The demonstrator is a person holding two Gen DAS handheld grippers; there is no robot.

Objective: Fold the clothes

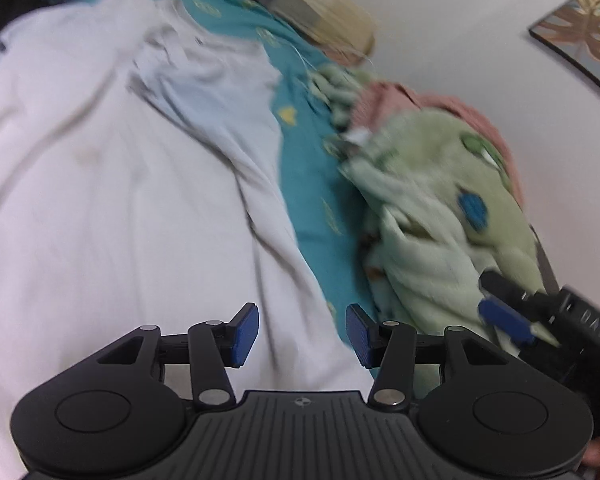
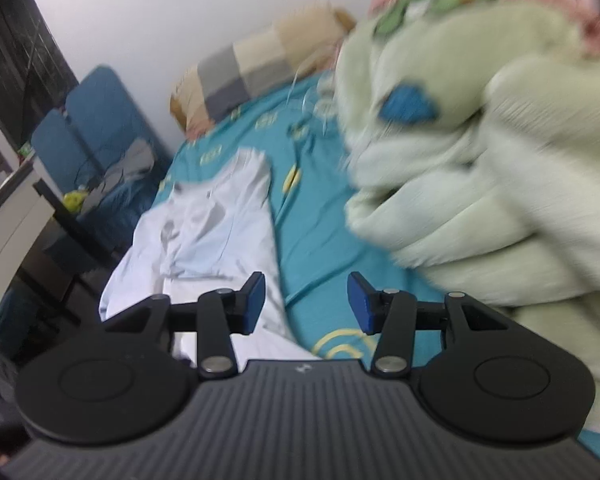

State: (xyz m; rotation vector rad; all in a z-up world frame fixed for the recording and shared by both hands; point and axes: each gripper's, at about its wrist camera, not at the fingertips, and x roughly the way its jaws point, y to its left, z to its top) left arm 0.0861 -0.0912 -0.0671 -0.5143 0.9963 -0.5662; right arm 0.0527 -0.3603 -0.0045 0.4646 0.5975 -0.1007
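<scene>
Both frames are coming through smeared, so fine detail is hard to read. The left gripper (image 1: 302, 334) is hanging over a white garment (image 1: 112, 184), its blue pads (image 1: 246, 334) standing apart with nothing between them, only white cloth showing below the gap. That white garment is lying spread on a teal bedsheet (image 1: 312, 184) printed with yellow motifs, creased and bunched toward its far end. To the right a fluffy pale green blanket (image 1: 440, 216) with a blue patch is heaped on the sheet, a pink fabric (image 1: 432, 100) peeking out behind it. The right gripper (image 1: 508, 312) is poking into the left wrist view at the lower right, one blue pad showing against the green blanket. From its own camera, the right gripper (image 2: 306, 304) is also sitting with jaws parted and empty, the teal bedsheet (image 2: 320, 240) visible through the gap, the white garment (image 2: 204, 224) off to its left and the green blanket (image 2: 480, 184) looming close on its right. A checked pillow (image 2: 256, 68) is resting at the head of the bed against the wall.
</scene>
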